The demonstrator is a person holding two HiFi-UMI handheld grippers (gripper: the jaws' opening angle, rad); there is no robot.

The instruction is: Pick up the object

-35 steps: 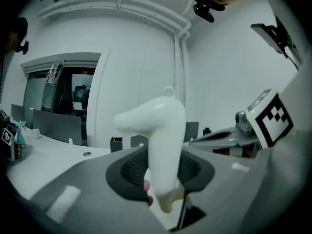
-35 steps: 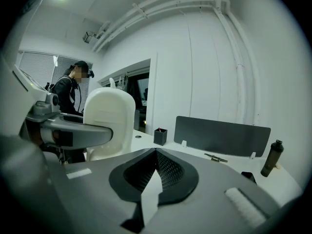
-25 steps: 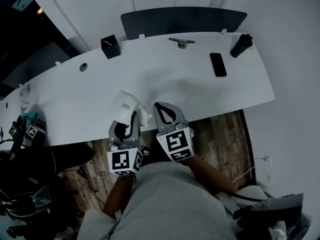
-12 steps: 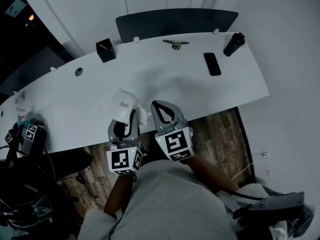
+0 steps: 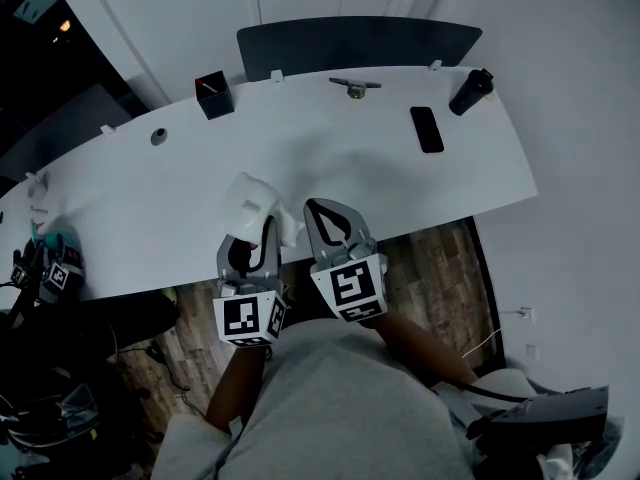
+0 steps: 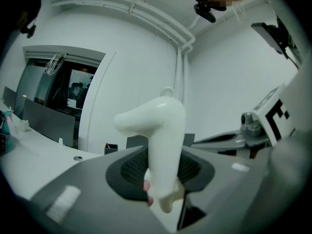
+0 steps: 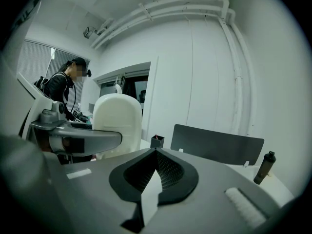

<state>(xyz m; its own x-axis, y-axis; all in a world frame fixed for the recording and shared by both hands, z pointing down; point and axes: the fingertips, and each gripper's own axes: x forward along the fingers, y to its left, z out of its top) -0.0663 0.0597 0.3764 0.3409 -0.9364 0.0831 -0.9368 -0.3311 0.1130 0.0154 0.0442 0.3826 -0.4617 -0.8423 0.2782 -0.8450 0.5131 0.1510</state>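
Note:
The object is a white plastic thing shaped like a small hair dryer, with a rounded head and a thick handle. My left gripper is shut on its handle and holds it upright, lifted above the front edge of the white table. In the left gripper view the dark pads press on both sides of the handle. My right gripper hovers just right of it, shut with nothing between its pads. From the right gripper view the white object shows at the left.
On the far side of the table lie a black phone, a black bottle, a black pen box and a small metal piece. A dark panel stands behind. A person stands at the left.
Only the head camera has shifted a little. Both grippers and the white object keep their places.

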